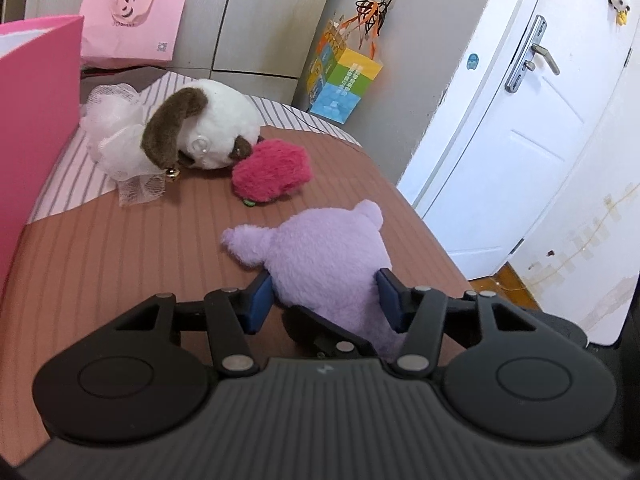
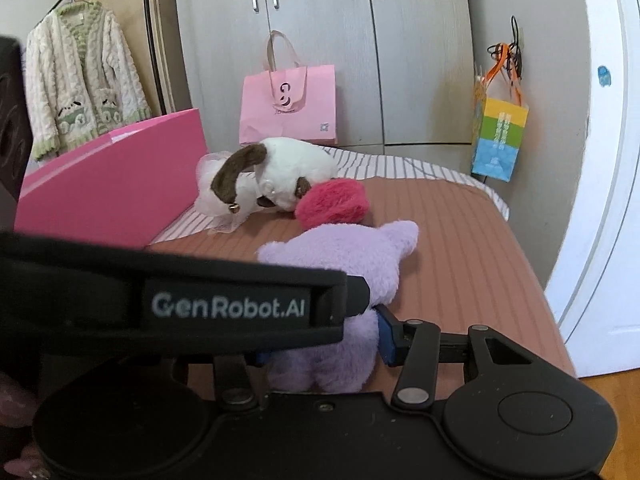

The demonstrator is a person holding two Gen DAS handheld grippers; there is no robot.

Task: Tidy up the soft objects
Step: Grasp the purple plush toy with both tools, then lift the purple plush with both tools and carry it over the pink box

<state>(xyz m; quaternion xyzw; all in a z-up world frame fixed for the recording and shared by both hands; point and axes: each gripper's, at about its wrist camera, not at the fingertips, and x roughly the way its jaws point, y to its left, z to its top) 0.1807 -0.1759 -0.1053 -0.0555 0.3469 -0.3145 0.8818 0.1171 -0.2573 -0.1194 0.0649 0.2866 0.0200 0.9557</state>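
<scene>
At the far left stands a pink box [image 2: 116, 184], open side up on the bed [image 1: 120, 248] — most likely the place where the soft toys are meant to go, which would explain why it sits so close to them. Just right of it, on the striped sheet [image 1: 68, 184], lies a white dog plush [image 1: 208, 128] in a gauzy skirt, tipped on its side with its nose against a red plush [image 1: 272, 176]; the two touch. Both lie loose, not yet sorted.

Nearer and to the right lies the purple plush [image 1: 328, 256], on the brown ribbed cover, apart from the red one in the left wrist view. It is the toy in hand. The left tongs [image 1: 324, 300] stand at a middling width with their blue pads pressed into the fur on either side of its body, so they hold it. The right tongs [image 2: 320, 340] come at the same toy from the near side: the right blue pad is against the fur, while the left pad is mostly hidden behind the other tool's black body, which crosses the right wrist view. They seem to grip it too, as the fur pinches in between them.

Both tools slope down toward the bed, side by side and close together — a two-handed hold that suits a floppy toy about to be lifted toward the box.
</scene>
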